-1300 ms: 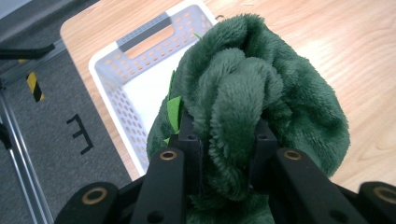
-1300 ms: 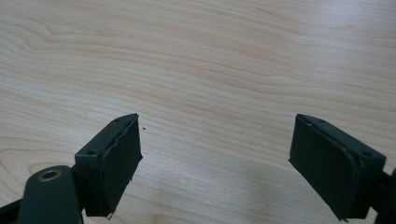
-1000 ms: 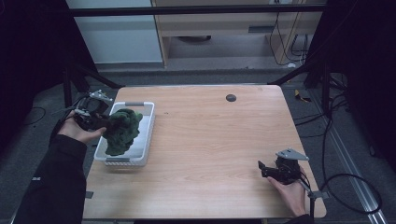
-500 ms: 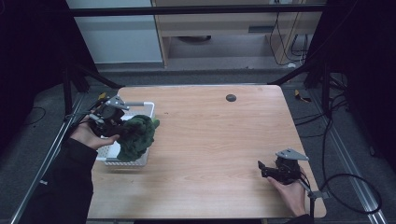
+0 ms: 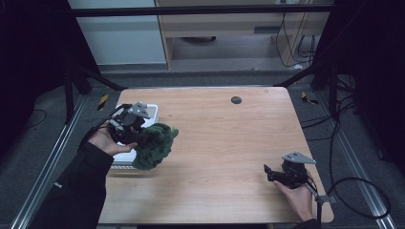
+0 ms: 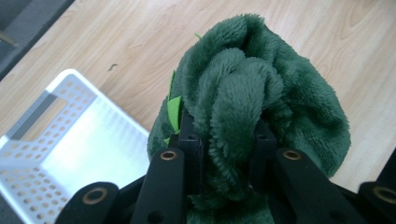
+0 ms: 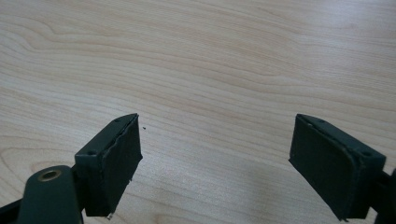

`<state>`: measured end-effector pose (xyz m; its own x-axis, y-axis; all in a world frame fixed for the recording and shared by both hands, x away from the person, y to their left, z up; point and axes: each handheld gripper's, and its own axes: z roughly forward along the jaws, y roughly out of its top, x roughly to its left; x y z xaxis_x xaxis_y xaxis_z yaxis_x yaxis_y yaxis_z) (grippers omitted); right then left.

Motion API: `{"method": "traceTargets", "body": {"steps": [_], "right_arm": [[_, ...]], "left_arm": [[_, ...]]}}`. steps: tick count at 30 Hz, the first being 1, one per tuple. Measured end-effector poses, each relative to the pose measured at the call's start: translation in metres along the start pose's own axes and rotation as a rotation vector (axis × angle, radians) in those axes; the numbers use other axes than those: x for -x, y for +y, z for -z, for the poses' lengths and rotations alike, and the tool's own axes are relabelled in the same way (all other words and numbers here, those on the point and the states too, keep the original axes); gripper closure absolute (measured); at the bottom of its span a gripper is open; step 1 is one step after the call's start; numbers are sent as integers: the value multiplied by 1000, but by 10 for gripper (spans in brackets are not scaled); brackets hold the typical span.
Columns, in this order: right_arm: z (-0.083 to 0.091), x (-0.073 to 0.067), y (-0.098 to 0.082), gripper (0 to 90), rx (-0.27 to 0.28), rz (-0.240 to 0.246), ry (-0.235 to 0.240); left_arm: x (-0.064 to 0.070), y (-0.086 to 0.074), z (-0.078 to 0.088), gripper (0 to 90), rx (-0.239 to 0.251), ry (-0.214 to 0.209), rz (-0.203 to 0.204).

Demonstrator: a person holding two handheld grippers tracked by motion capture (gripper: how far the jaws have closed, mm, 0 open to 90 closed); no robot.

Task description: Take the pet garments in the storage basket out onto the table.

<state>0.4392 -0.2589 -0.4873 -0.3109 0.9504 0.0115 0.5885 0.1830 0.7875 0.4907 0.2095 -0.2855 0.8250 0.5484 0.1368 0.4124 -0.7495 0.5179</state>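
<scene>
A bundled dark green fleece cloth hangs from my left gripper, which is shut on it above the right edge of a white perforated basket. In the left gripper view the cloth bulges up between the two black jaws, with a small bright green tag at its left side and the basket below left. My right gripper rests low over the table near the front right corner; in its own view the right gripper stands open over bare wood.
The wooden table has a small dark round spot near its far edge. Black frame posts and cables stand around the table, with metal floor rails at both sides.
My left gripper has carried the green cloth up out of the basket and rightward, past the basket's right edge. The right gripper has stayed where it was.
</scene>
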Motion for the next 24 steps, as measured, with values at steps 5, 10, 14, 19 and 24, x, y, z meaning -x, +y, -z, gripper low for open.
{"method": "traceTargets", "body": {"steps": [5, 10, 14, 19, 24], "right_arm": [[0, 0, 0, 164, 0, -1, 2], [0, 0, 0, 164, -2, -5, 3], [0, 0, 0, 164, -2, -6, 5], [1, 0, 0, 164, 0, -11, 8], [1, 0, 1, 164, 2, -9, 11]], "left_arm": [[5, 6, -10, 725, -14, -23, -25], [12, 14, -20, 725, -25, -49, -54], [19, 24, -27, 725, -38, -73, -91], [27, 34, -35, 725, -41, -98, -128], [34, 42, -40, 725, -43, -116, -160]]}}
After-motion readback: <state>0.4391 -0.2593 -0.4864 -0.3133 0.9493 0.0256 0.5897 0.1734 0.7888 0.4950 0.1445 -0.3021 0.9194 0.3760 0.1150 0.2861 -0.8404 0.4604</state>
